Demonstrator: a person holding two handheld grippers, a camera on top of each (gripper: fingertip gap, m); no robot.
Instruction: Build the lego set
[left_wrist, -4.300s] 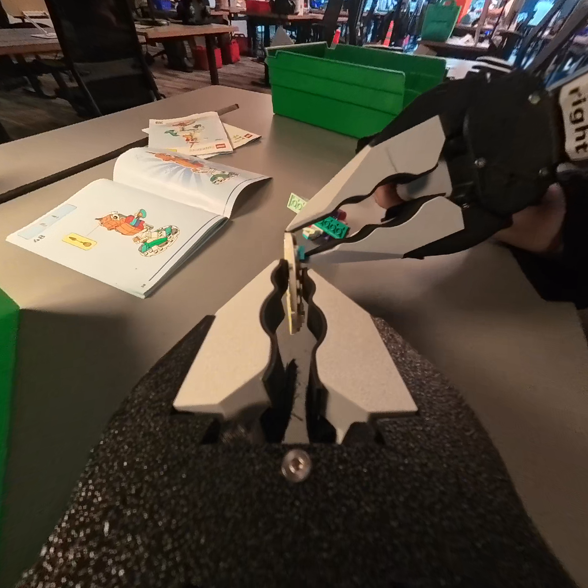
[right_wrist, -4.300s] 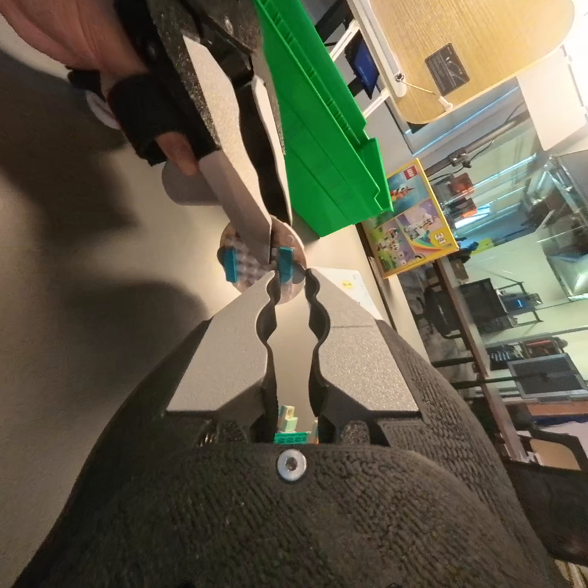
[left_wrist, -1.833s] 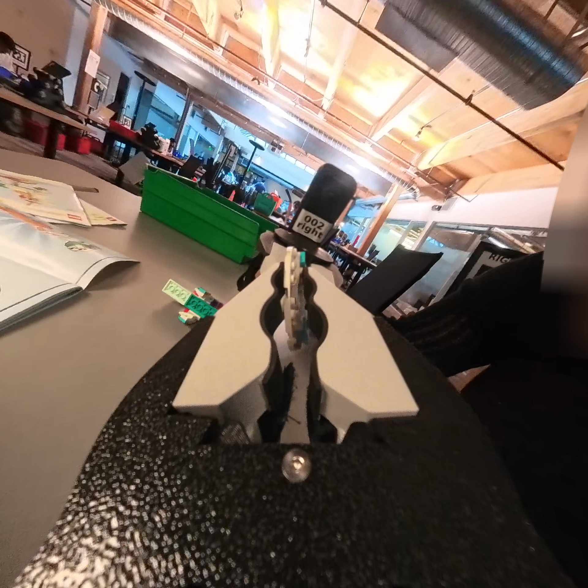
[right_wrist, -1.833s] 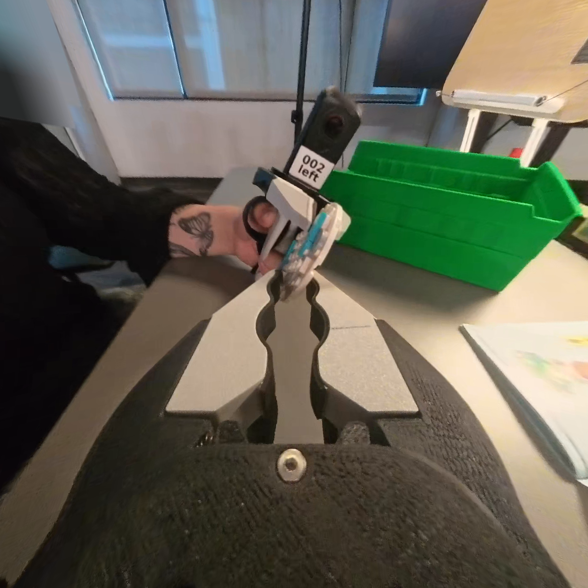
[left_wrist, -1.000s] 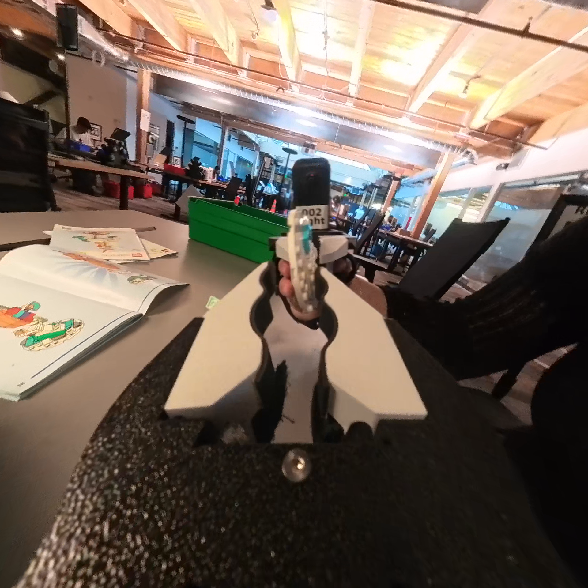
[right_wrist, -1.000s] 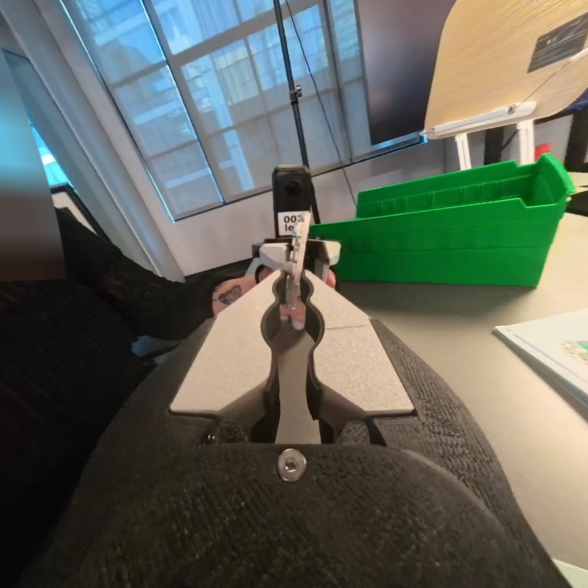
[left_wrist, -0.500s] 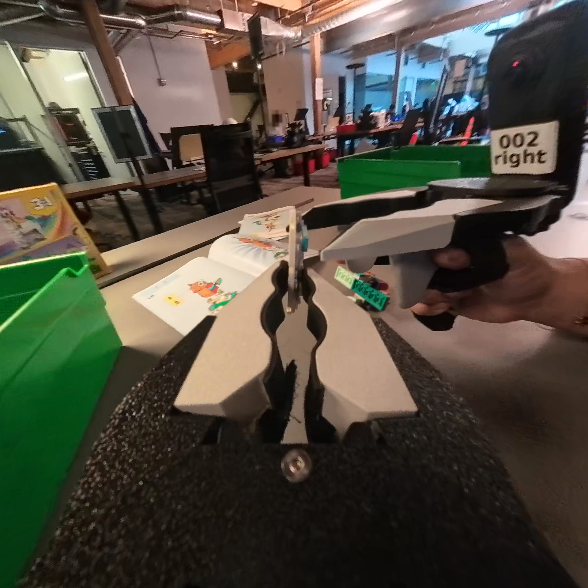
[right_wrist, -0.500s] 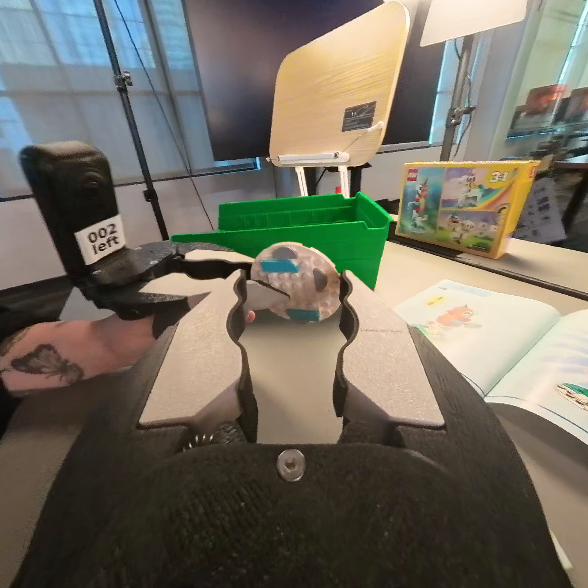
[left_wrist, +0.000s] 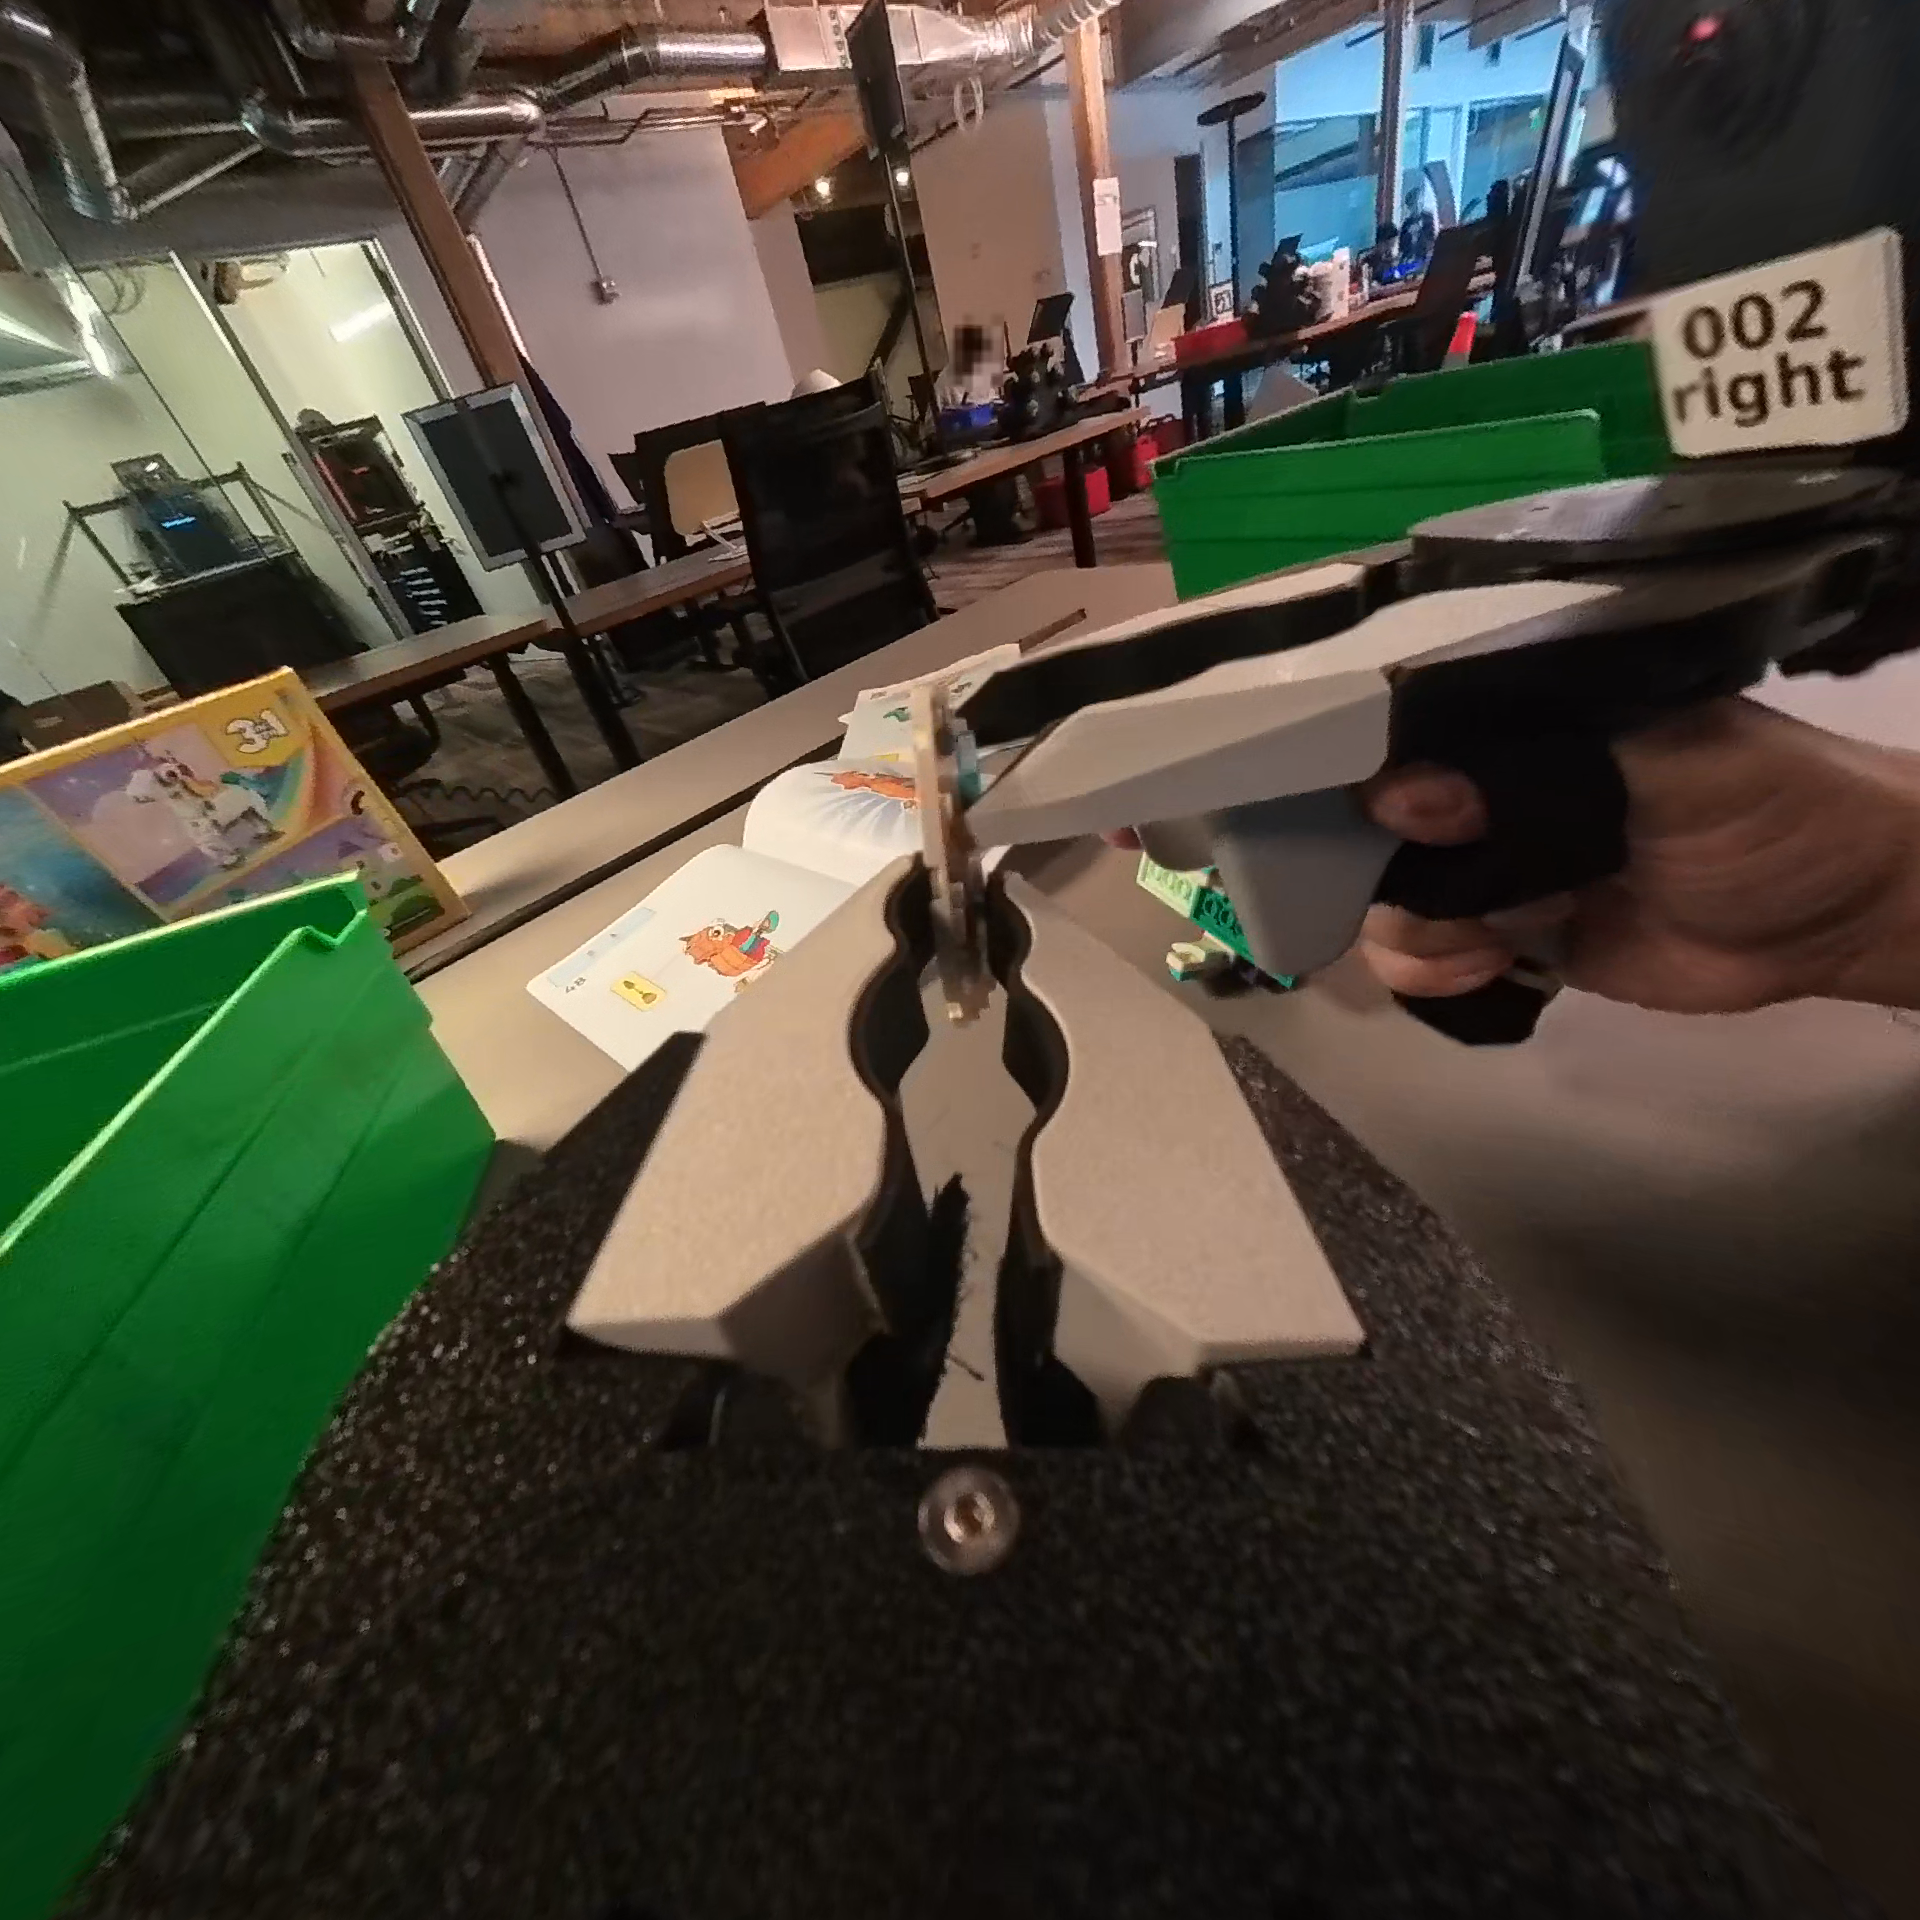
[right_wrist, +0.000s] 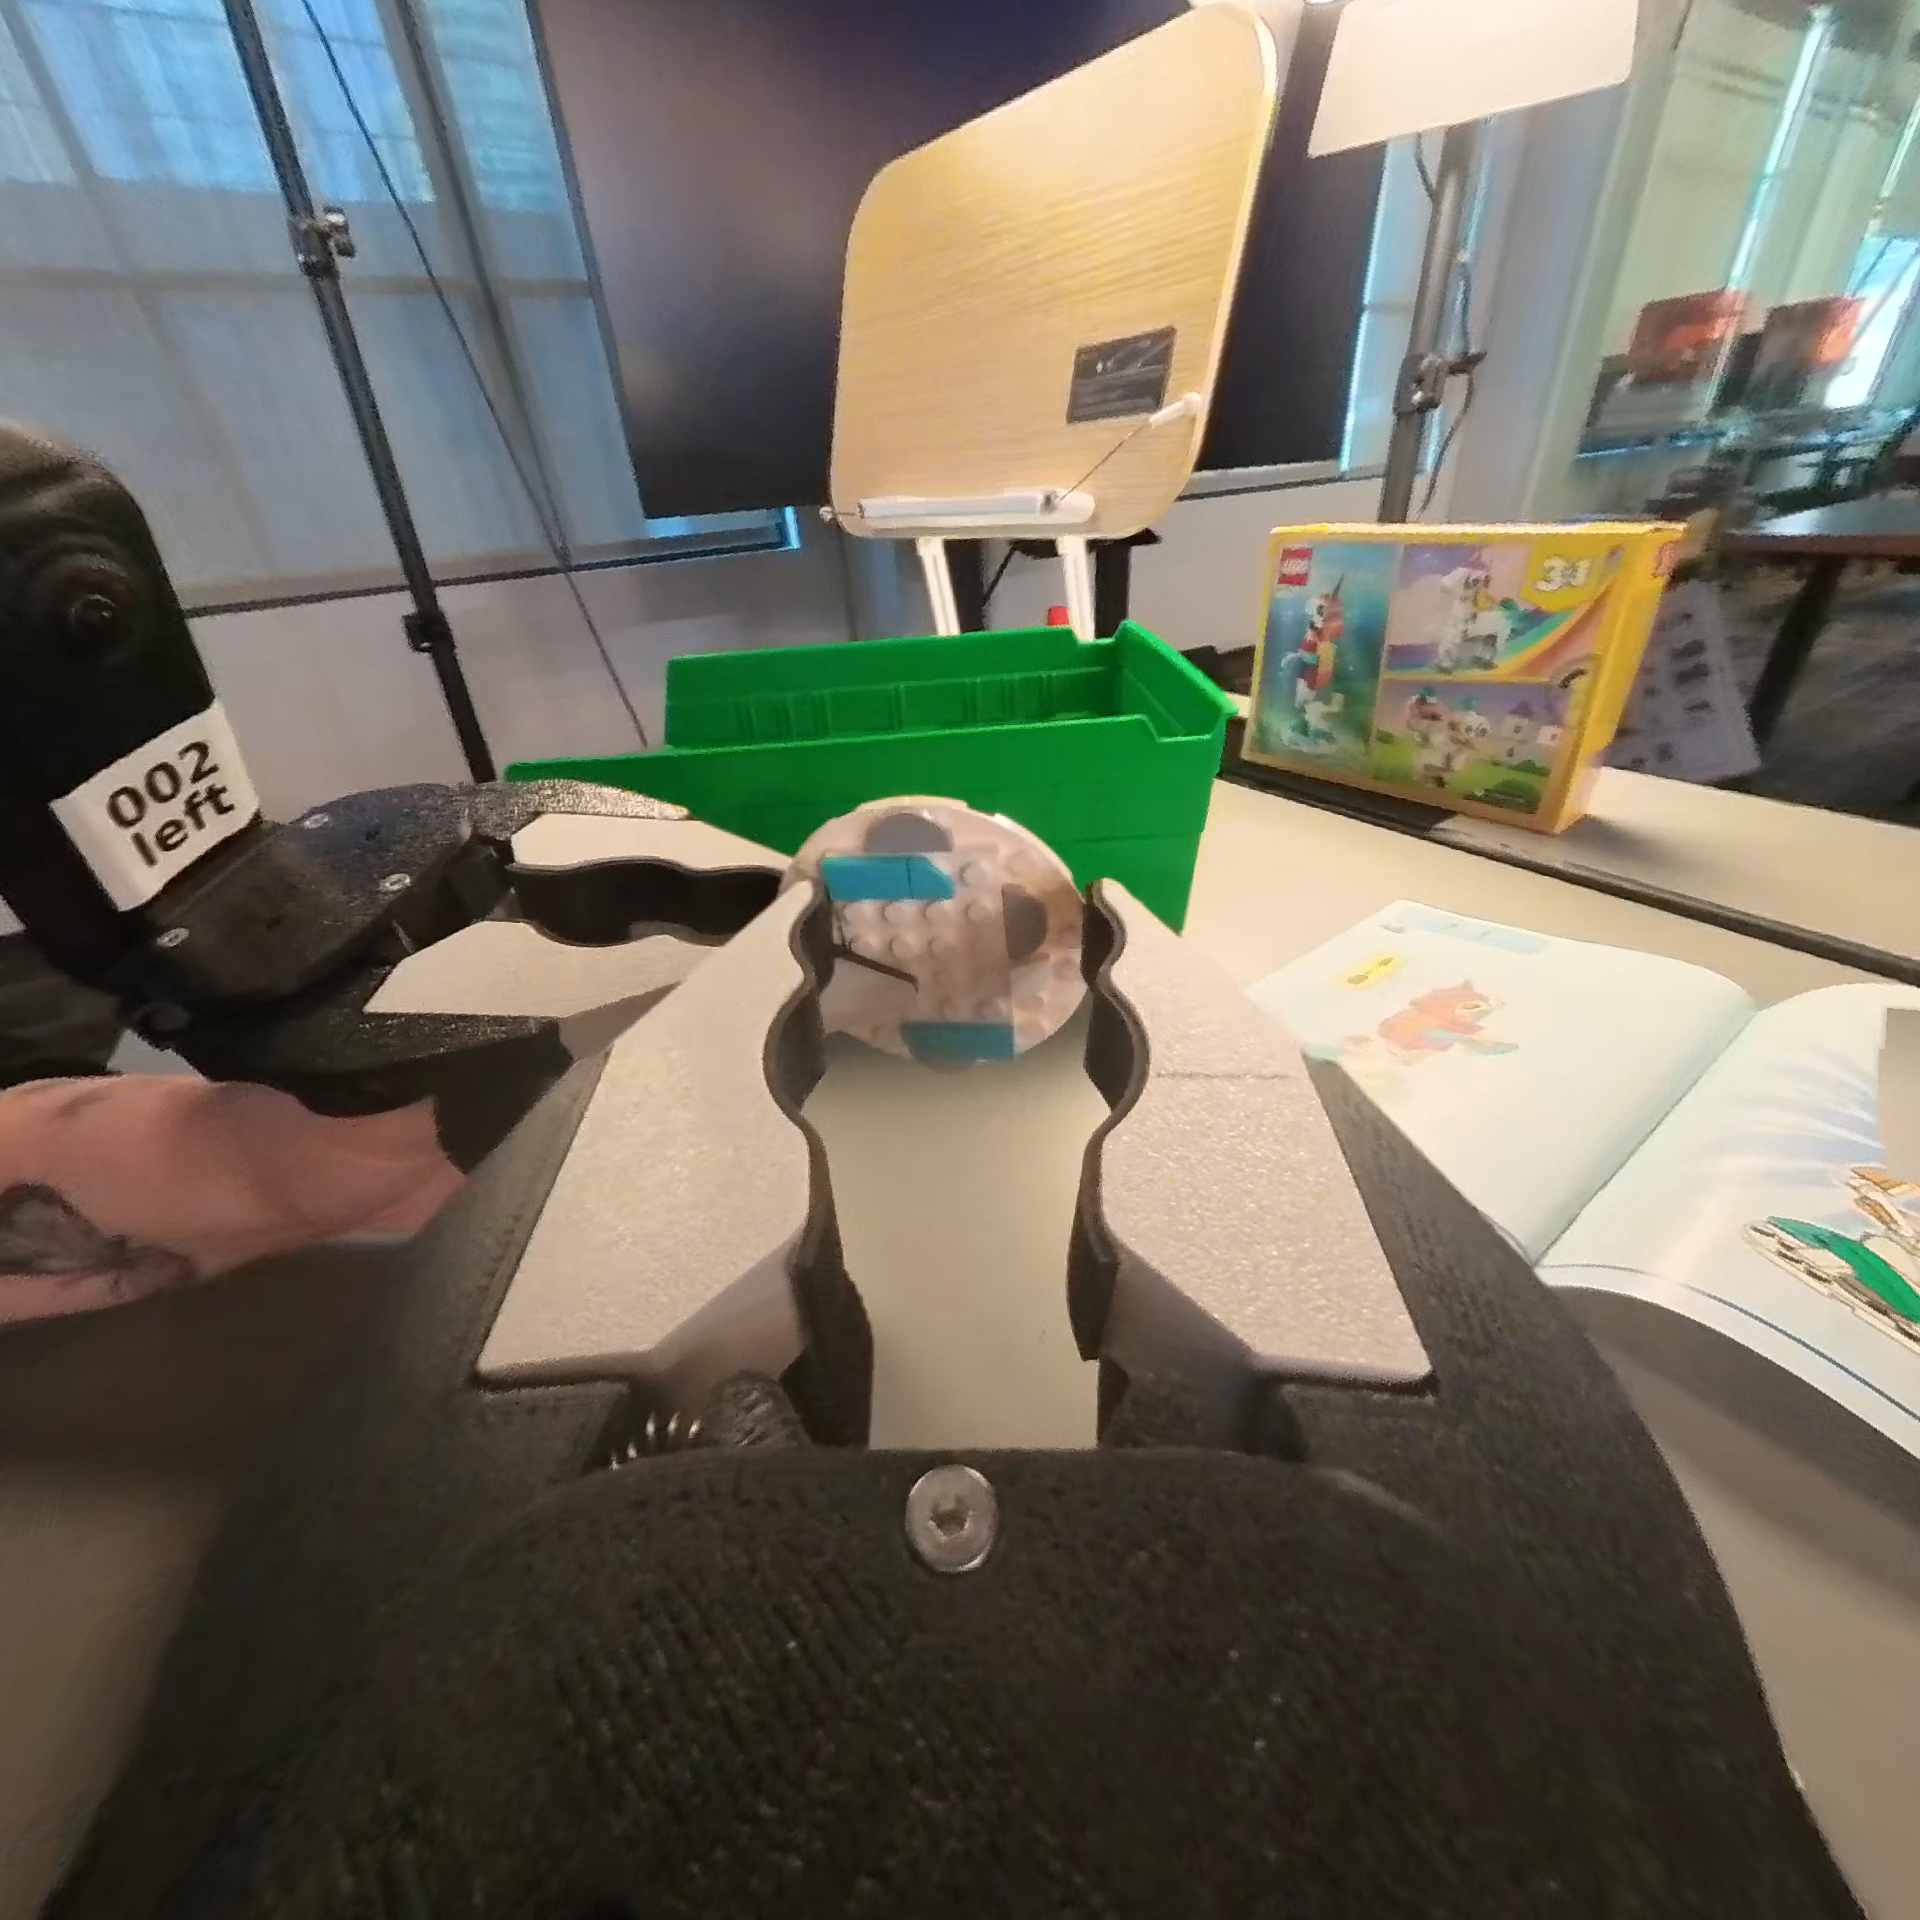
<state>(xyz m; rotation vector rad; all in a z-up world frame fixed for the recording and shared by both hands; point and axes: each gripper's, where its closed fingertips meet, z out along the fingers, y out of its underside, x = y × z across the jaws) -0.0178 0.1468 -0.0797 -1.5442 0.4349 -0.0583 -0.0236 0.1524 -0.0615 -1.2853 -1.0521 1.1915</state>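
Observation:
A round tan studded plate with teal pieces stands edge-on in the left wrist view (left_wrist: 940, 790) and face-on in the right wrist view (right_wrist: 935, 935). My left gripper (left_wrist: 951, 894) is shut on its lower edge, with both pads against its faces. It also shows in the right wrist view (right_wrist: 727, 847), coming in from the left. My right gripper (right_wrist: 943, 909) spans the plate across its width, and both fingertips touch its rim. It shows from the right in the left wrist view (left_wrist: 977, 769), with a hand on its grip. The plate is held above the grey table (left_wrist: 1558, 1143).
An open picture booklet (left_wrist: 707, 935) (right_wrist: 1558, 1039) lies on the table beyond the grippers. Loose green bricks (left_wrist: 1195, 904) lie under my right gripper. Green bins stand near left (left_wrist: 208, 1143) and far right (left_wrist: 1403, 499) (right_wrist: 935, 748). A yellow toy box (right_wrist: 1455, 675) stands behind. Left and right tips are no more than a few centimetres apart.
A second ago my right gripper pinched the plate's faces; it let go, opened wide and turned. Its fingers have now narrowed onto the rim. My left gripper closed onto the plate.

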